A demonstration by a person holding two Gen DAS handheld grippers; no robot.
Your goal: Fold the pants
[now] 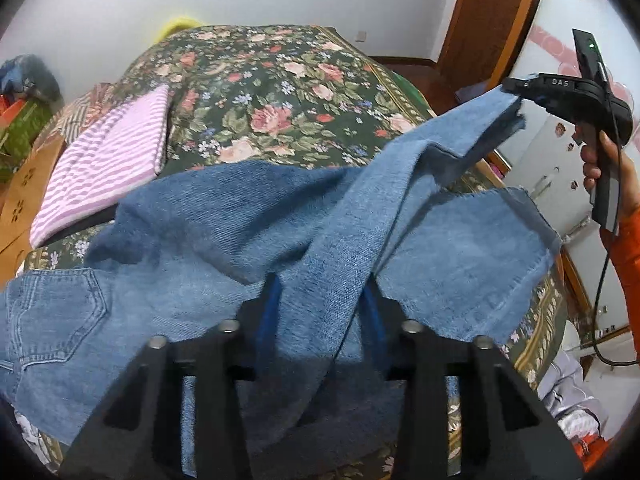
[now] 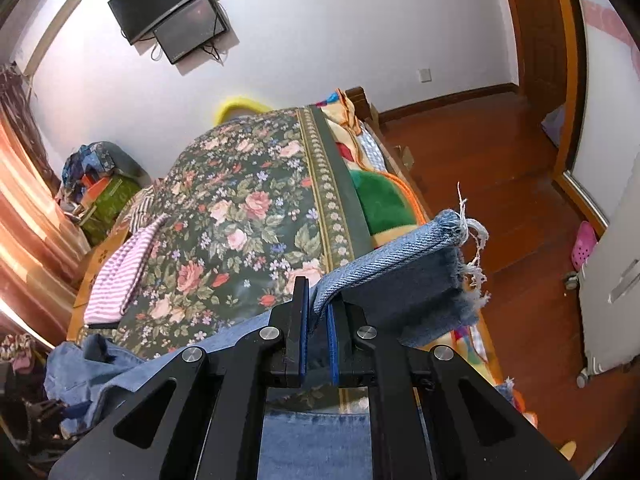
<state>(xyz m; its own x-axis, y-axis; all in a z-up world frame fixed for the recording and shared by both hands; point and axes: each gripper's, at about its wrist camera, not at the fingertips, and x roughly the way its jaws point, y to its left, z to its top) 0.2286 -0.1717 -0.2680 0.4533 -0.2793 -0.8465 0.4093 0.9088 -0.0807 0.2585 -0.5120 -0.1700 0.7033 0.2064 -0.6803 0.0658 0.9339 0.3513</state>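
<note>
We have the jeans (image 1: 224, 216) spread across the near end of the bed (image 1: 256, 76), one leg lifted. Our right claw (image 2: 318, 316) is clamped on that leg's frayed hem, up at the right. Our left claw (image 1: 320, 300) straddles the same leg nearer the seat; whether its pads (image 1: 269, 304) press we cannot tell. Denim is heavy, limp and grippy, so hems and waistband seem the best holds.

Faded blue denim pants (image 1: 224, 216) sprawl across the floral-covered bed (image 1: 272, 80), back pocket showing at the waist end on the left. One leg lies flat, its raw cut hem toward the right. The other leg rises off the bed in a taut diagonal band, its frayed hem (image 2: 460, 248) trailing white threads up in the air.
</note>
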